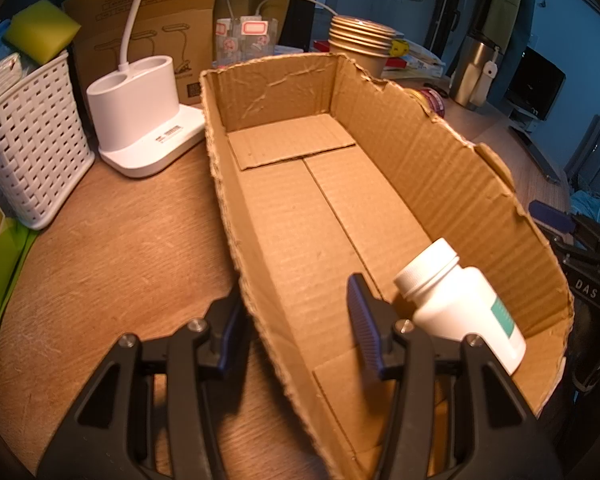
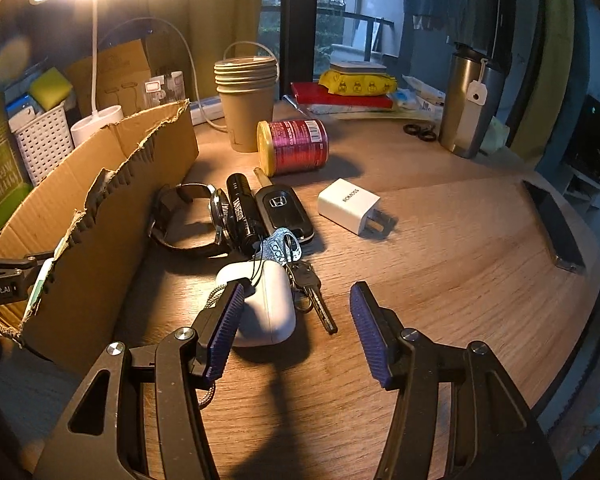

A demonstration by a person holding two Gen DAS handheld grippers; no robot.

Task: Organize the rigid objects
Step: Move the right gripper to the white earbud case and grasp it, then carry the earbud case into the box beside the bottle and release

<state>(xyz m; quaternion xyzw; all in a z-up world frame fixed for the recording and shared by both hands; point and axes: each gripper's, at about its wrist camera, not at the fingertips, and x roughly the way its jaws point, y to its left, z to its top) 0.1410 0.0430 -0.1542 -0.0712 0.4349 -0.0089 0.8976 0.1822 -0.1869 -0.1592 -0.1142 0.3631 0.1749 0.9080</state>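
Wood-grain tabletop (image 2: 440,264) is carrying everything we are seeing, lit warm by a desk lamp against a darkening window.

From the left wrist view we are looking into the torn cardboard box (image 1: 400,152), its floor bare except for a white pill bottle (image 1: 460,300) lying on its side in the near right corner. That view alone is showing the box's inside, along with a white woven basket (image 1: 32,136) and the lamp's white base (image 1: 140,120) to the left of the box. The left gripper (image 1: 296,320) is straddling the box's near left wall, one pad outside and one inside; we cannot tell whether the pads are pressing the cardboard.

From the right wrist view we are seeing the box only from outside, and, to its right, what the other camera is missing: stacked paper cups (image 2: 248,96), a red can (image 2: 294,146) on its side, a white charger (image 2: 348,204), a wristwatch (image 2: 192,216), a black tube (image 2: 242,212), a car key fob (image 2: 286,208) and keys (image 2: 312,292).

Right gripper (image 2: 296,324) is standing open, holding nothing, its left pad just beside a white earbud case (image 2: 264,304).
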